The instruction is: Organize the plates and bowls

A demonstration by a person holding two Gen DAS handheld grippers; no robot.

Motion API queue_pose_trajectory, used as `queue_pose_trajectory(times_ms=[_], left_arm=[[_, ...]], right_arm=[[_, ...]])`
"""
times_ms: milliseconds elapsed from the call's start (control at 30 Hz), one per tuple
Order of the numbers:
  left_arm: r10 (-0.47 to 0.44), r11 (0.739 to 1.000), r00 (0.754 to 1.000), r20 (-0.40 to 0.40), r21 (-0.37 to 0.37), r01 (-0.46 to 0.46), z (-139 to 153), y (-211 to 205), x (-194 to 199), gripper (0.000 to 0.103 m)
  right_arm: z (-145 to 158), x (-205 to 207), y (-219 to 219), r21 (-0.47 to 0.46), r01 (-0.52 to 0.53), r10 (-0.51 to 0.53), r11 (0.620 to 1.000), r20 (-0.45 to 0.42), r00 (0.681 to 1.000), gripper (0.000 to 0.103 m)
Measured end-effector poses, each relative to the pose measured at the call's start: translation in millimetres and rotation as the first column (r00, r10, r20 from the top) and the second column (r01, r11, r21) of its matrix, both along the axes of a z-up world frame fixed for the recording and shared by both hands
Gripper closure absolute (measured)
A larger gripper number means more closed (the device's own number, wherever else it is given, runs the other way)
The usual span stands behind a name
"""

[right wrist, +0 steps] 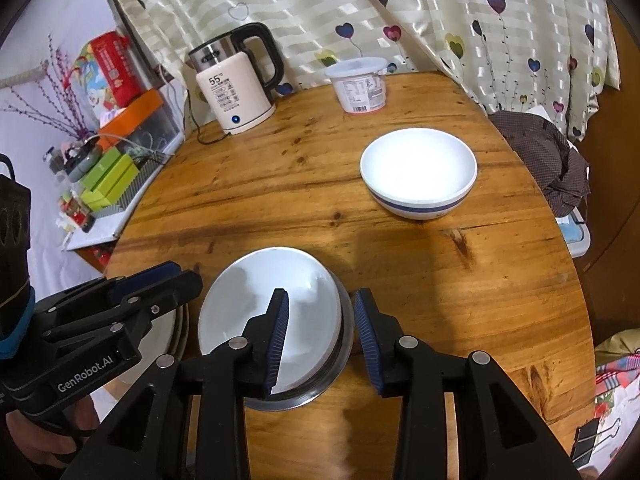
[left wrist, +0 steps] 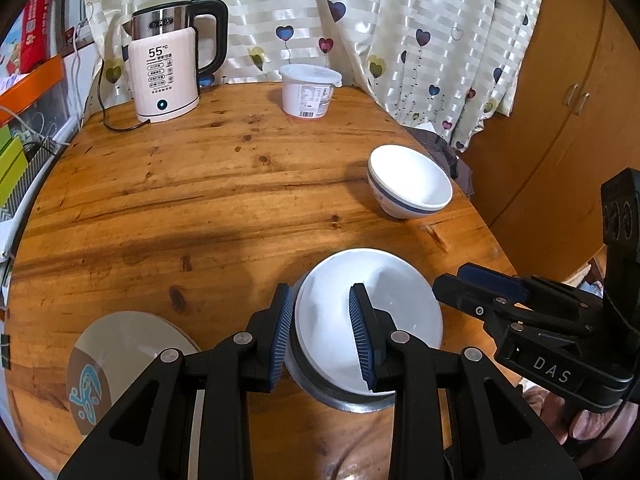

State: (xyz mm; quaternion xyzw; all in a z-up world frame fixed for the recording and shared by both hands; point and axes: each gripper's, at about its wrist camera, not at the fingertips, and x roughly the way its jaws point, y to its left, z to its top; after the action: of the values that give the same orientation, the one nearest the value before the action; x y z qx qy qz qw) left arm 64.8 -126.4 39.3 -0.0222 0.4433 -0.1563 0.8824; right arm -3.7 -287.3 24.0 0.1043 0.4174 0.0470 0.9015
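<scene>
Near edge of the round wooden table (left wrist: 200, 200): a plain white ceramic bowl (left wrist: 372, 320) sits nested in a shallow steel dish (left wrist: 344, 398).

Left gripper (left wrist: 322, 332) straddles that bowl's left rim, one pad outside, one inside, jaws narrow; contact cannot be told.

Right gripper (right wrist: 322, 334) straddles the right rim the same way, a visible gap at the outer pad, so not gripping.

The white bowl with a blue band (right wrist: 418, 174) stands far and right, well apart, upright, on the right gripper's side. Round, so no long axis.

A grey plate with a blue motif (left wrist: 120, 356) lies near left, closer to the left gripper.
</scene>
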Motion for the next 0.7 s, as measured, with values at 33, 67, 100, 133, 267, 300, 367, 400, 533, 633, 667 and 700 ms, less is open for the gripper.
queue_pose_trajectory(times_ms=[33,67,100,133,267,300,367,400,533,633,667,700], left_arm=[[-0.001,1.000,1.000,0.002,0.001,0.001,0.1,-0.5,1.0,0.072],[-0.002,1.000,1.000,0.002,0.001,0.002,0.1,-1.1,1.8,0.072],[-0.003,1.000,1.000,0.002,0.001,0.003,0.2,-1.7,3.0,0.072],[-0.004,1.000,1.000,0.003,0.002,0.004,0.2,-2.5,4.0,0.072],[-0.009,1.000,1.000,0.000,0.001,0.009,-0.2,-4.4,9.3,0.072],[-0.010,1.000,1.000,-0.001,0.000,0.010,-0.4,-4.8,10.9,0.072],[-0.010,1.000,1.000,-0.004,-0.003,0.010,-1.1,-5.2,14.1,0.072],[-0.008,1.000,1.000,-0.005,-0.004,0.008,-1.4,-5.1,15.5,0.072],[-0.008,1.000,1.000,-0.011,-0.010,0.008,-2.3,-5.5,20.6,0.072],[-0.011,1.000,1.000,-0.014,-0.015,0.011,-2.5,-6.5,24.8,0.072],[-0.012,1.000,1.000,-0.016,-0.017,0.012,-2.7,-6.9,26.7,0.072],[-0.013,1.000,1.000,-0.018,-0.020,0.013,-2.9,-7.0,28.4,0.072]], right_arm=[[0.2,1.0,-0.9,0.001,0.001,-0.001,1.000,0.000,1.000,0.069],[0.4,2.0,-1.8,0.002,0.003,-0.003,1.000,0.001,1.000,0.069],[0.6,2.5,-2.8,0.002,0.004,-0.004,1.000,0.001,1.000,0.069],[0.8,3.3,-3.6,0.003,0.006,-0.006,1.000,0.002,1.000,0.069],[0.8,6.9,-9.5,0.006,0.017,-0.017,1.000,0.001,1.000,0.069],[0.6,8.0,-11.5,0.007,0.021,-0.021,1.000,0.000,1.000,0.069],[0.1,9.2,-13.9,0.008,0.027,-0.027,1.000,-0.002,1.000,0.069],[-0.2,9.6,-15.5,0.008,0.030,-0.030,1.000,-0.002,1.000,0.069],[0.5,12.2,-21.2,0.010,0.044,-0.044,0.999,-0.001,0.999,0.069],[1.9,13.7,-26.2,0.011,0.057,-0.057,0.998,0.002,0.998,0.069],[2.2,14.1,-28.1,0.011,0.061,-0.061,0.998,0.003,0.998,0.069],[2.8,14.6,-29.8,0.011,0.066,-0.066,0.998,0.005,0.998,0.069]])
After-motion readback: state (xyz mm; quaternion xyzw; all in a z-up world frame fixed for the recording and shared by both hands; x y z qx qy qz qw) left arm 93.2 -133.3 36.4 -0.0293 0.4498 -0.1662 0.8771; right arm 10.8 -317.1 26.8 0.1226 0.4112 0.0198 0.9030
